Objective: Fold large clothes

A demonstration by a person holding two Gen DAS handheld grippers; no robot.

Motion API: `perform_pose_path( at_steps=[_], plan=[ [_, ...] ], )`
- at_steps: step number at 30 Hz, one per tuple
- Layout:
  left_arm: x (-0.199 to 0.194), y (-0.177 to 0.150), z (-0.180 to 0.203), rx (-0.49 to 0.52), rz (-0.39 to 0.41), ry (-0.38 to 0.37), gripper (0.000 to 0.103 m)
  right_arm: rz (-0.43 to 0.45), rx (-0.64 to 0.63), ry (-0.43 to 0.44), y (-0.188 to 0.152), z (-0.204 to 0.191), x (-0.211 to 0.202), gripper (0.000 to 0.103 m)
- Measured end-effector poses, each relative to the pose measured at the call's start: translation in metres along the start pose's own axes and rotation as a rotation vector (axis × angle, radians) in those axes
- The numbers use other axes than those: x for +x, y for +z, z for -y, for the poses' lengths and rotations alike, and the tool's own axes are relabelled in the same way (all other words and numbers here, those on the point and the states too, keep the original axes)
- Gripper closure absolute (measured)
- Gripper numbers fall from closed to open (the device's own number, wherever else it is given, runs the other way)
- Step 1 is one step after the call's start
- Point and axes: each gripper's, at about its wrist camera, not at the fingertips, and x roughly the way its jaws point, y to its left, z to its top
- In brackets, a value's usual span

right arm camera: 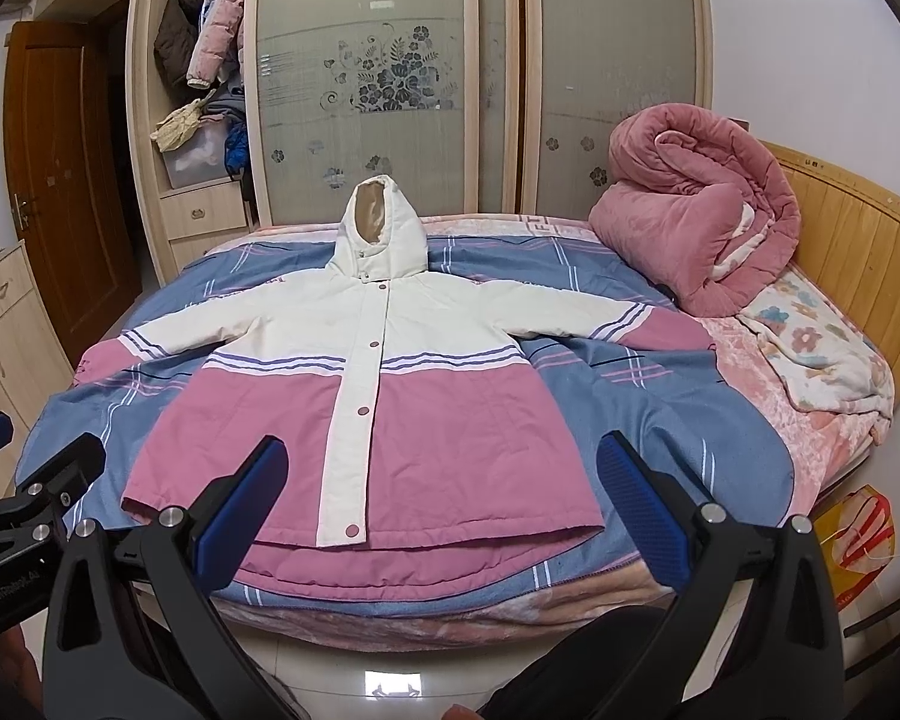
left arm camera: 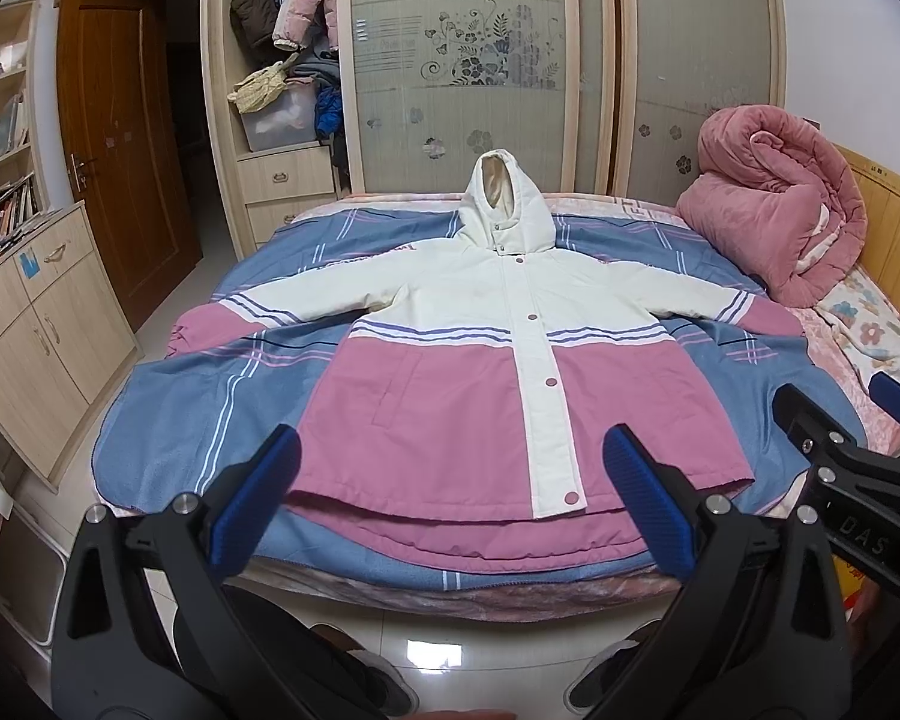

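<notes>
The jacket [left arm camera: 450, 360] hides the middle of the striped blanket [left arm camera: 222, 390] beneath it. Near the jacket's hem, the right gripper [left arm camera: 894, 420] is cut off by the left wrist view's edge. The lettering across the jacket's shoulders is too small to read.

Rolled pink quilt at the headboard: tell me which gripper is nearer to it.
Right. The right gripper hangs over the jacket hem on the side of the rolled pink quilt; the left gripper hangs farther from it, on the wardrobe side. Both jaws are open.
</notes>
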Motion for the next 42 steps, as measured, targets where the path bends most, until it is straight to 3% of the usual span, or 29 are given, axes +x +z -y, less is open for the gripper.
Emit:
perform_pose_path(
  at_steps=[17, 23, 26, 31, 34, 37, 39, 40, 41, 42],
  plan=[
    [0.018, -0.002, -0.001, -0.004, -0.032, -0.006, 0.002, -0.033, -0.002, -0.006, -0.001, 0.003, 0.018, 0.001],
    [0.027, -0.003, 0.0, 0.01, 0.009, -0.073, 0.002, -0.051, 0.0, -0.019, -0.002, 0.006, 0.037, 0.001],
    [0.048, -0.006, 0.002, 0.04, -0.059, -0.089, 0.002, -0.069, 0.014, -0.027, -0.003, 0.012, 0.051, 0.001],
    [0.095, -0.02, 0.005, 0.056, -0.221, -0.207, 0.002, -0.088, 0.056, -0.053, -0.005, 0.031, 0.079, 0.001],
    [0.108, -0.019, -0.002, 0.002, -0.242, -0.261, 0.002, -0.088, 0.079, -0.077, -0.002, 0.043, 0.092, 0.001],
    [0.087, 0.013, -0.015, -0.026, -0.09, -0.252, 0.002, 0.007, 0.048, -0.113, 0.022, 0.052, 0.08, 0.001],
    [0.047, 0.044, -0.029, -0.058, 0.161, -0.256, 0.002, 0.189, 0.044, -0.164, 0.043, 0.059, 0.051, 0.001],
    [0.036, 0.05, -0.034, -0.079, 0.253, -0.261, 0.002, 0.3, 0.045, -0.189, 0.049, 0.064, 0.037, 0.001],
    [0.024, 0.053, -0.042, -0.128, 0.395, -0.296, 0.002, 0.407, 0.041, -0.203, 0.049, 0.069, 0.028, 0.001],
    [0.024, 0.051, -0.048, -0.176, 0.485, -0.319, 0.002, 0.471, 0.031, -0.214, 0.046, 0.075, 0.027, 0.001]
  ],
)
